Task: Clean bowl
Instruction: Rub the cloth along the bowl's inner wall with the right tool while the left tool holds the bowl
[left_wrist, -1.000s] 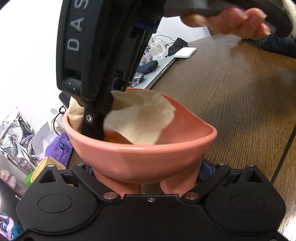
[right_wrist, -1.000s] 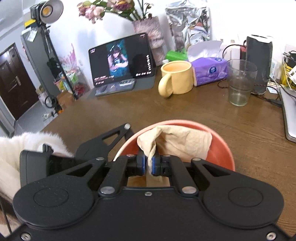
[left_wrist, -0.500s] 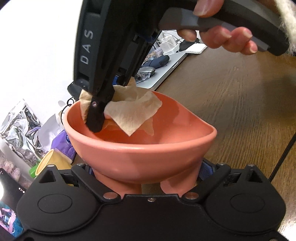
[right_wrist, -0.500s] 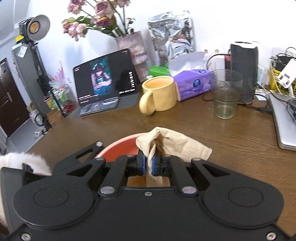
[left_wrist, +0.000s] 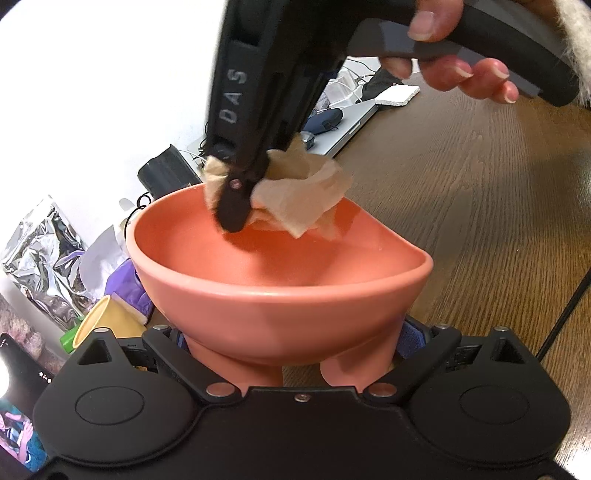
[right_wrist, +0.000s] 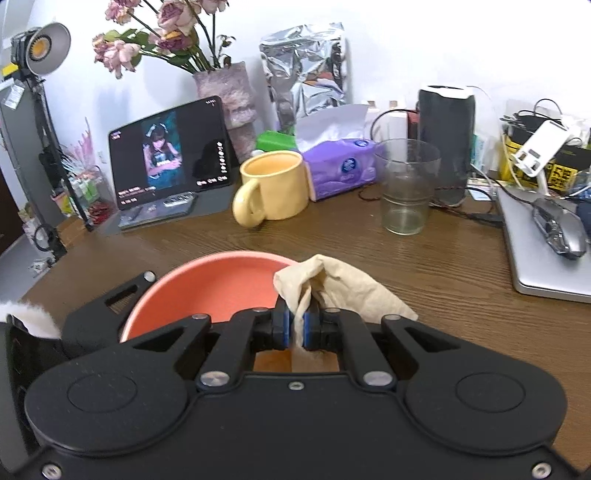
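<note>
Salmon-pink bowl (left_wrist: 280, 295) sits held at its base in the left gripper (left_wrist: 291, 347) jaws, while the right gripper (right_wrist: 295, 326), jaws clamped on the beige cloth (right_wrist: 343, 288) at the bowl's far rim, should press down firmly and sweep the inner wall.

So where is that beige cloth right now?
The beige cloth is pinched in the right tool, at the far rim of the pink bowl that the left tool holds.

Yellow mug (right_wrist: 275, 186), glass (right_wrist: 406, 186), tablet (right_wrist: 170, 151), laptop (right_wrist: 543, 251)
</note>
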